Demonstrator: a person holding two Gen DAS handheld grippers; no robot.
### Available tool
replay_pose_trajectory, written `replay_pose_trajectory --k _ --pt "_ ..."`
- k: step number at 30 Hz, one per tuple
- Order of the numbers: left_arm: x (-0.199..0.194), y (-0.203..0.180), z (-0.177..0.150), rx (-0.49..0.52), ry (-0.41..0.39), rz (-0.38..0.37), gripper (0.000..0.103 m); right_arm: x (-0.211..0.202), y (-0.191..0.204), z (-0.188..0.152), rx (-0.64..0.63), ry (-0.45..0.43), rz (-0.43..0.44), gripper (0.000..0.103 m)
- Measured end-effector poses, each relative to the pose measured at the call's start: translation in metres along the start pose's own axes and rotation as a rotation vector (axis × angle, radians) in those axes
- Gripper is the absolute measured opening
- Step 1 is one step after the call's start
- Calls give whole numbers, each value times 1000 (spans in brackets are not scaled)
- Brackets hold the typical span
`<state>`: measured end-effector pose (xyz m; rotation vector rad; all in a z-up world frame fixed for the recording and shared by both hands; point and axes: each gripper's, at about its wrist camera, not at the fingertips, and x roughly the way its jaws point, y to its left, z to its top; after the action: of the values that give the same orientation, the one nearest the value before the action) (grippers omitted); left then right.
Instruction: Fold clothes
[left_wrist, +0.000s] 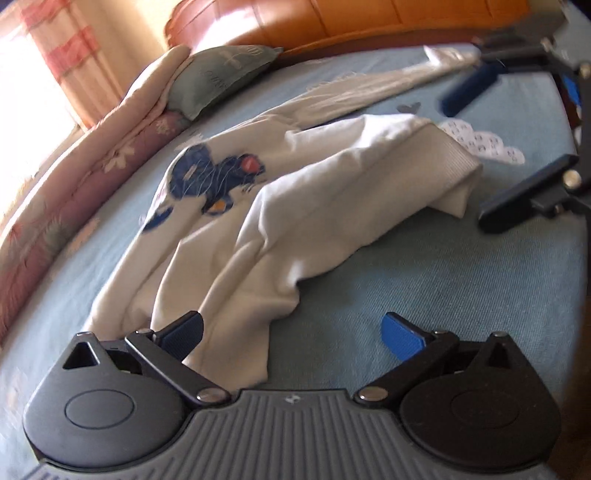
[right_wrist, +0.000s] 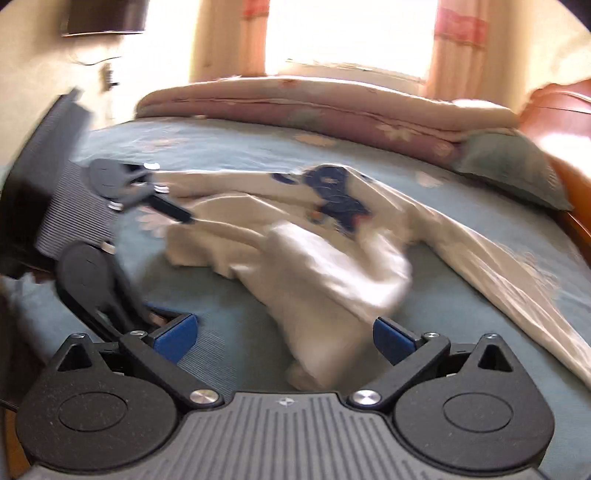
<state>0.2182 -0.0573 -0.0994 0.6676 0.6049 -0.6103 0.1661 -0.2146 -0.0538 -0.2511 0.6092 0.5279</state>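
Our left tongs (left_wrist: 291, 334) sit nearest the lens, spread wide and pinching nothing, with the hem of the cream sweatshirt (left_wrist: 295, 192) lying between and just ahead of the blue pads. Beyond them we see the bed (left_wrist: 461, 258) under its blue cover, carrying everything. Along its far side lies a folded floral quilt (left_wrist: 74, 177), and a grey-green pillow (left_wrist: 218, 77) rests against the orange headboard (left_wrist: 369, 18). We find the sweatshirt rumpled in the middle of the bed, its dark blue print (left_wrist: 218, 173) facing up, one sleeve stretched toward the headboard and the ribbed cuff (left_wrist: 447, 147) of the other folded over the body. Our right tongs (right_wrist: 283, 338) are likewise spread and empty, low over a blurred sleeve end.
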Motion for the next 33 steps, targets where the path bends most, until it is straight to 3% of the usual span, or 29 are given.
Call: replay_pose_trajectory --k 3,5,8,12,14,18,20,23,24,30,33 --pt "5 5 -1 -51 6 -18 102 20 -12 -18 19 113 -93 103" --pt "8 9 -1 -87 11 -29 102 36 -13 -26 0 118 -124 103" --pt "14 15 -2 -164 25 -51 102 52 -9 -22 35 75 -119 103" --pt "18 24 -8 -267 38 -75 102 66 3 -19 -10 19 -185 103" --pt "18 24 -10 -281 39 -69 102 60 15 -20 -89 3 -244 101" --pt "17 24 -11 -292 35 -60 102 49 22 -25 -152 1 -306 79" --pt "17 24 -11 -301 34 -57 102 44 12 -25 -88 14 -286 71" --pt "17 24 -12 -311 35 -51 102 40 14 -23 -75 18 -230 38" --pt "17 24 -12 -314 35 -49 102 39 14 -22 -71 19 -212 21" --pt "14 23 -11 -311 48 -40 102 29 13 -21 -78 22 -205 14" --pt "9 22 -9 -302 57 -45 102 11 2 -20 -126 20 -267 13"
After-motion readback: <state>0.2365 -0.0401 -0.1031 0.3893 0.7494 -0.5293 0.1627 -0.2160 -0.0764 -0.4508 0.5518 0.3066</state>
